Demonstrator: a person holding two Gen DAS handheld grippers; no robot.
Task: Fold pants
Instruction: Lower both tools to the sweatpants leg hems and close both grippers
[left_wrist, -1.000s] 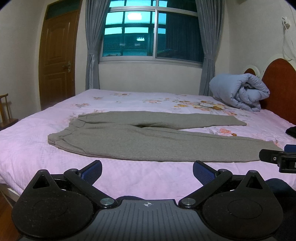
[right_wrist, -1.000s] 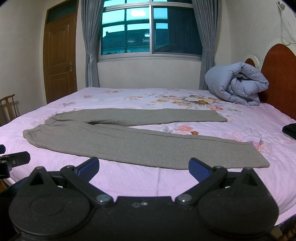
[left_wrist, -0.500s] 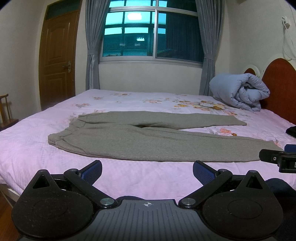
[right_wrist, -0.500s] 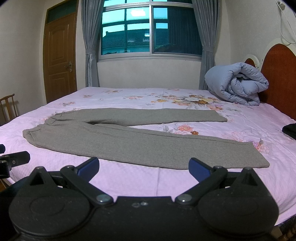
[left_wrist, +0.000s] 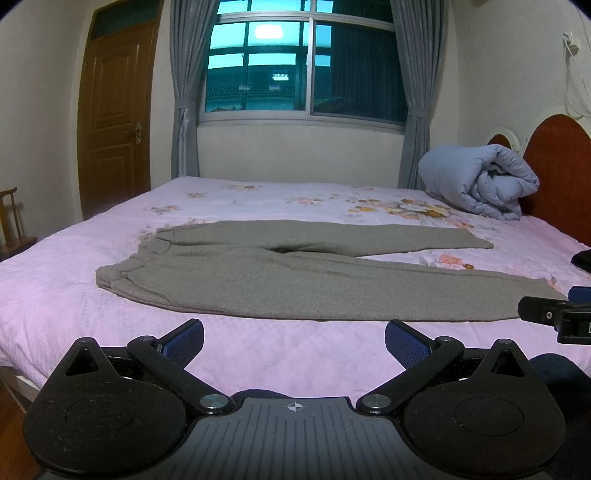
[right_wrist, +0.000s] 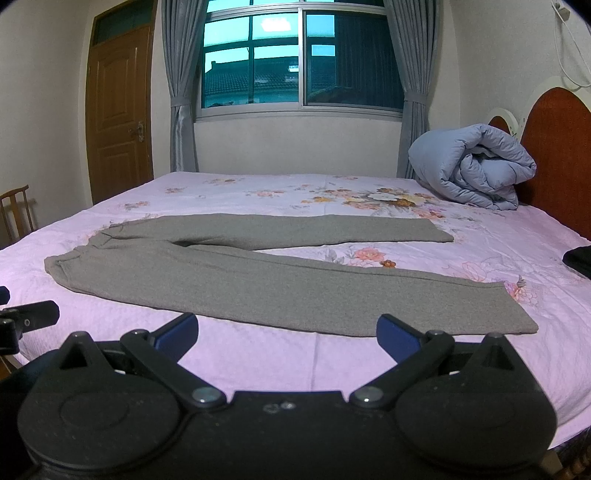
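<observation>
Grey pants (left_wrist: 295, 280) lie flat on the pink flowered bed (left_wrist: 55, 288), waistband to the left and both legs stretched to the right in a narrow V. They also show in the right wrist view (right_wrist: 258, 280). My left gripper (left_wrist: 294, 338) is open and empty, held short of the near edge of the pants. My right gripper (right_wrist: 287, 332) is open and empty, also short of the near leg, closer to the cuff end. Part of the right gripper shows at the right edge of the left wrist view (left_wrist: 554, 317).
A rolled blue duvet (left_wrist: 480, 181) lies at the far right by the red headboard (left_wrist: 557, 162). A dark item (right_wrist: 580, 260) lies at the bed's right edge. A wooden chair (right_wrist: 16, 214) and a door (left_wrist: 114, 118) stand left; a window is behind.
</observation>
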